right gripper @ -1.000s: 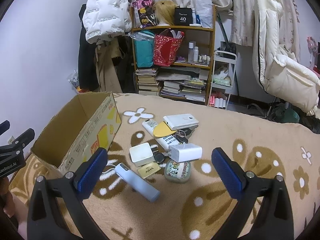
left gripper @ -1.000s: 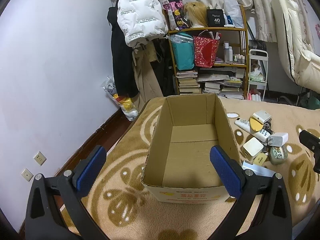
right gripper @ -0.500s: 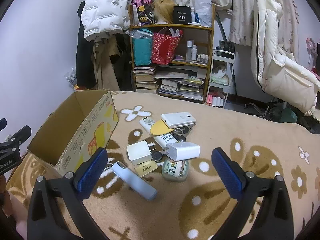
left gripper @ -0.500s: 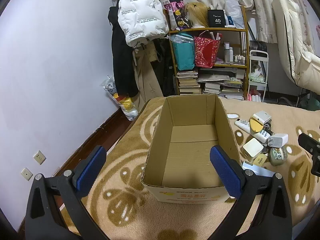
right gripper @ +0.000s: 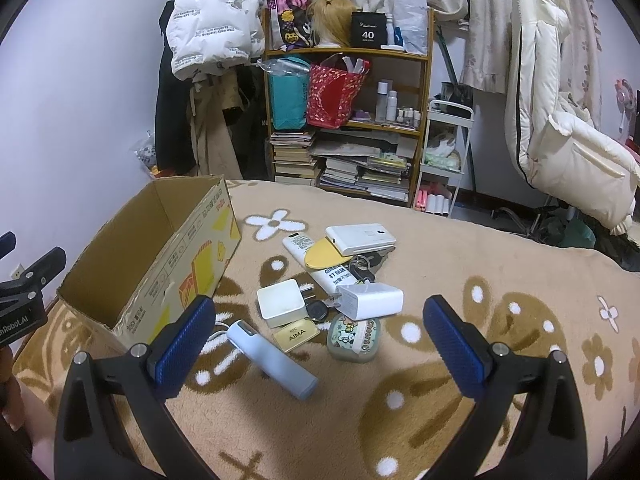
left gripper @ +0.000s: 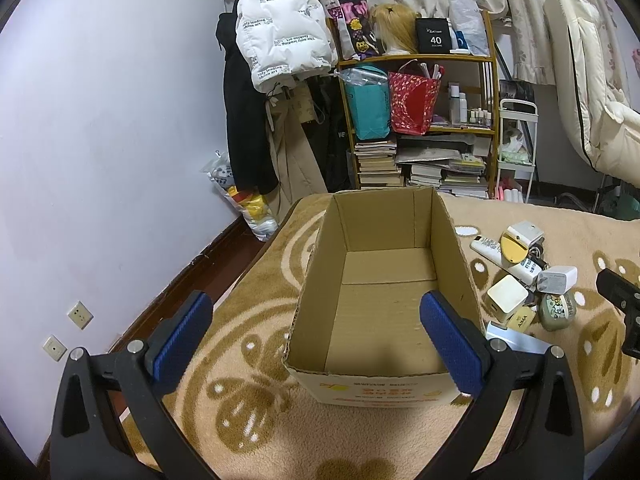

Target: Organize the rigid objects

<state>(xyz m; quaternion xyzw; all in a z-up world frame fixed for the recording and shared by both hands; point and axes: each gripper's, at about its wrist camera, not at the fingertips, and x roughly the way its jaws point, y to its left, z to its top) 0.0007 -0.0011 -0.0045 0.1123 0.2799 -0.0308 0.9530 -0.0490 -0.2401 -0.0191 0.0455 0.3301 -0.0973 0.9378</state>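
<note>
On the patterned blanket (right gripper: 460, 256), an empty cardboard box (left gripper: 384, 280) is sitting at nine o'clock of the unsorted clutter: white power bank (right gripper: 360, 237), charger (right gripper: 370, 301), blue tube (right gripper: 272, 360). Both the left tool (left gripper: 316, 330) and the right tool (right gripper: 318, 338) are hovering spread wide, gripping nothing; everything is waiting.

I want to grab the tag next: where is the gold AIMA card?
In the right wrist view, the gold AIMA card lies on the blanket, between the light-blue tube and the cartoon case, before the white square box.

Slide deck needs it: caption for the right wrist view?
Open right tongs hover over small rigid items beside an empty cardboard box.
</note>
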